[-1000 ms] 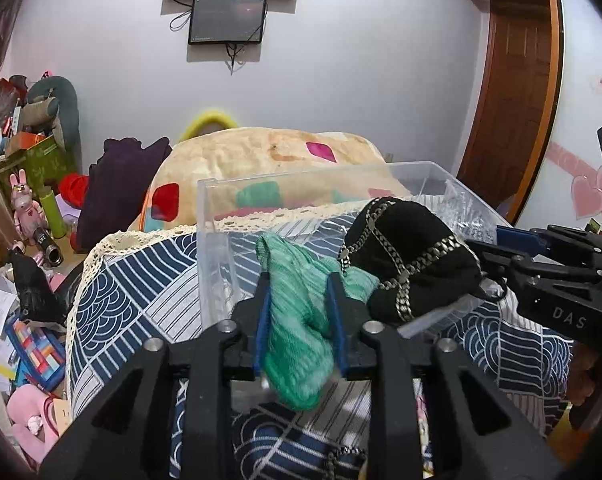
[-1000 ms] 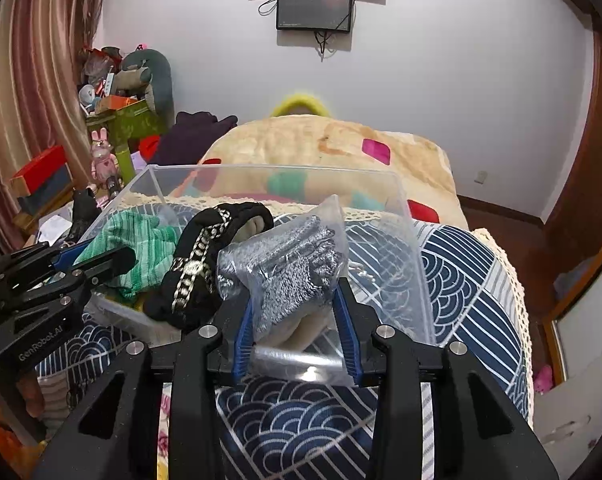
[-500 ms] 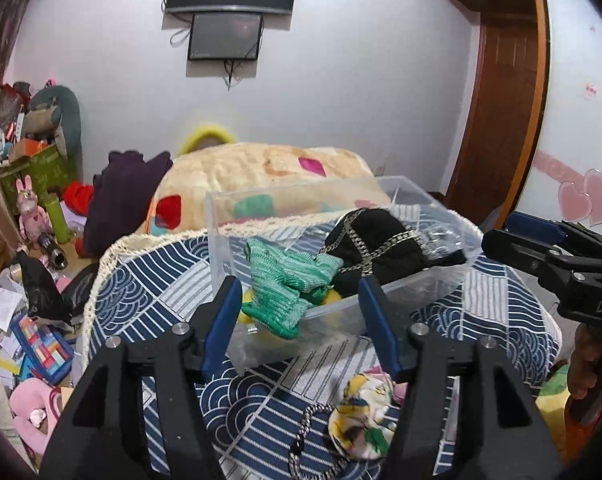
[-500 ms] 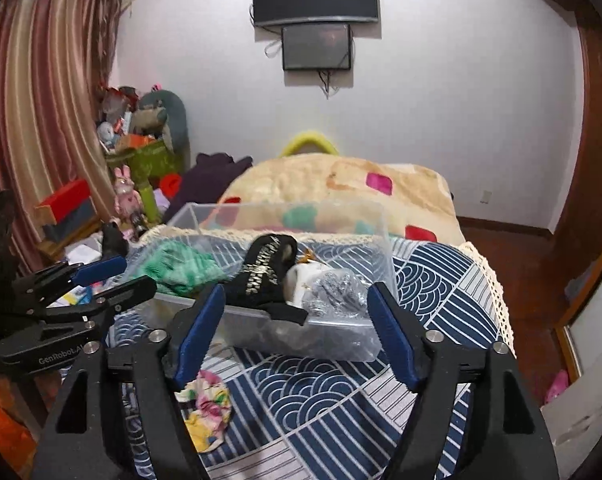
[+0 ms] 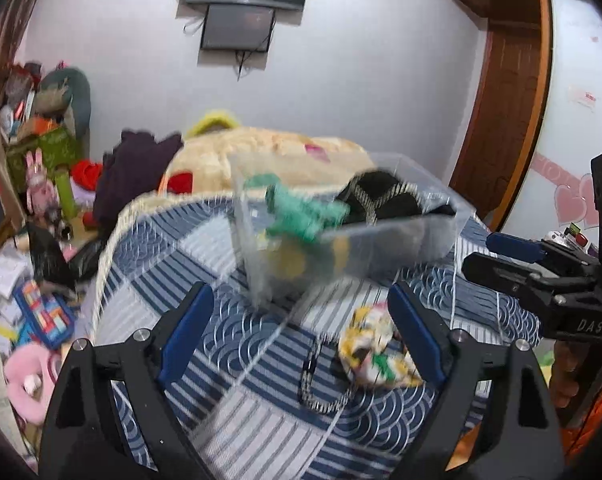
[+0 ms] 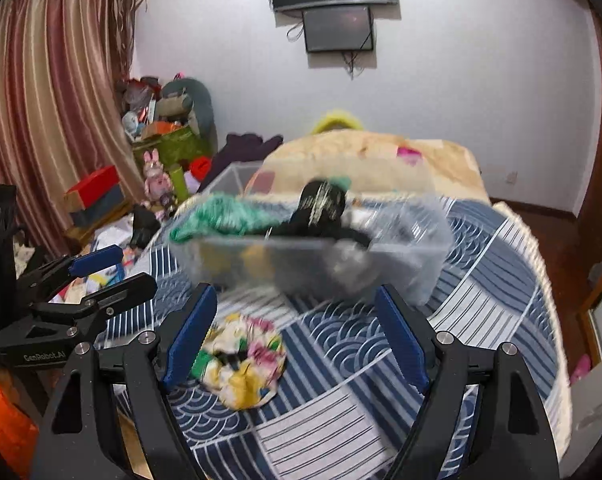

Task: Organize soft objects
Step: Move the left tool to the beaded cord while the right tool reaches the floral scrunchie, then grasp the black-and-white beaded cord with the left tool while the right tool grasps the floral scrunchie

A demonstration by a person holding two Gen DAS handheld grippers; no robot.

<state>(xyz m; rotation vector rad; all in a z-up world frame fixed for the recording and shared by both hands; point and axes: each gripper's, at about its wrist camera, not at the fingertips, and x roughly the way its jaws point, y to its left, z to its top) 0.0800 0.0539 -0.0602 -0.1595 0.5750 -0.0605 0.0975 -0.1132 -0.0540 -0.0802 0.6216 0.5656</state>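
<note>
A clear plastic bin (image 5: 401,248) (image 6: 405,276) stands on the blue patterned bedspread. In it lie a green knit item (image 5: 301,212) (image 6: 225,212) and a black item with a chain (image 5: 385,196) (image 6: 321,204). A floral fabric piece (image 5: 375,354) (image 6: 241,364) and a beaded chain (image 5: 309,376) lie on the bedspread in front of the bin. My left gripper (image 5: 301,336) is open and empty, near of the bin. My right gripper (image 6: 297,336) is open and empty above the floral piece; it also shows at the right of the left wrist view (image 5: 513,256).
The bedspread (image 6: 481,300) ends in a lace edge at the left and right. A beige blanket (image 5: 269,156) lies behind the bin. Cluttered toys and boxes (image 5: 33,184) fill the floor at the left. A wooden door (image 5: 509,120) stands at the right.
Both grippers let go of the green item and the bagged item into the bin, opened wide and pulled back toward me. The floral piece and chain came into view.
</note>
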